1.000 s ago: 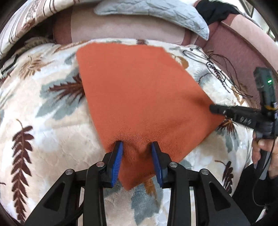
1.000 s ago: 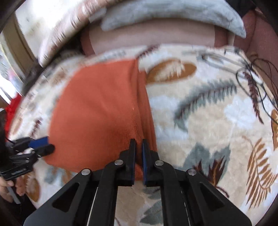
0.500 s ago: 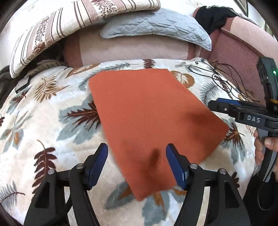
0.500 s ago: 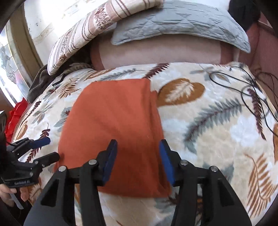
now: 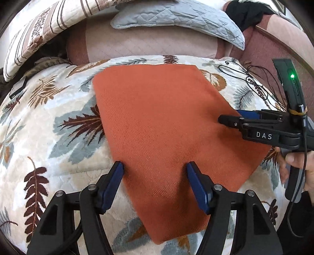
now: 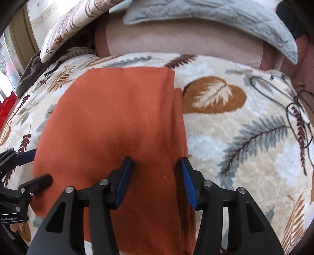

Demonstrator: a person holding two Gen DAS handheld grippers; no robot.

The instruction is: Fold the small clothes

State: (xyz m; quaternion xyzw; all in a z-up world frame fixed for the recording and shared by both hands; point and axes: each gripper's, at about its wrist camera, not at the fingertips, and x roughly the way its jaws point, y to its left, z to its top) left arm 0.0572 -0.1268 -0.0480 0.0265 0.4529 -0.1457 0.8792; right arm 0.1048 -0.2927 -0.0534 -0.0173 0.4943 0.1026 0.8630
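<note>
Cloth (image 5: 166,125): orange, folded flat, lying on the blanket in the middle of the bed; layered edges stacked along its right side in the right wrist view
Left gripper (image 5: 155,184): over the near corner of the cloth, blue pads wide apart, not pinching anything; cloth lying loose under and between the pads
Right gripper (image 6: 155,180): over the cloth's right edge, jaws opening, cloth between the blue pads but not squeezed; seen from the side in the left wrist view, tips over the cloth's right part
Hand (image 5: 300,168): at the right rim of the left wrist view, wrapped round the right gripper's handle
Blanket (image 5: 58,157): cream and fluffy, with brown, grey and tan leaf shapes, under the cloth
Cord (image 5: 253,82): thin, black, in loose loops on the blanket, right of the cloth and apart from it
Pillow (image 5: 176,15): grey, quilted, lying along the pink bolster behind the blanket
Bolster (image 5: 147,45): pink, long, across the far side of the bed
Quilt (image 5: 39,29): striped cream and brown, piled at the far left
</note>
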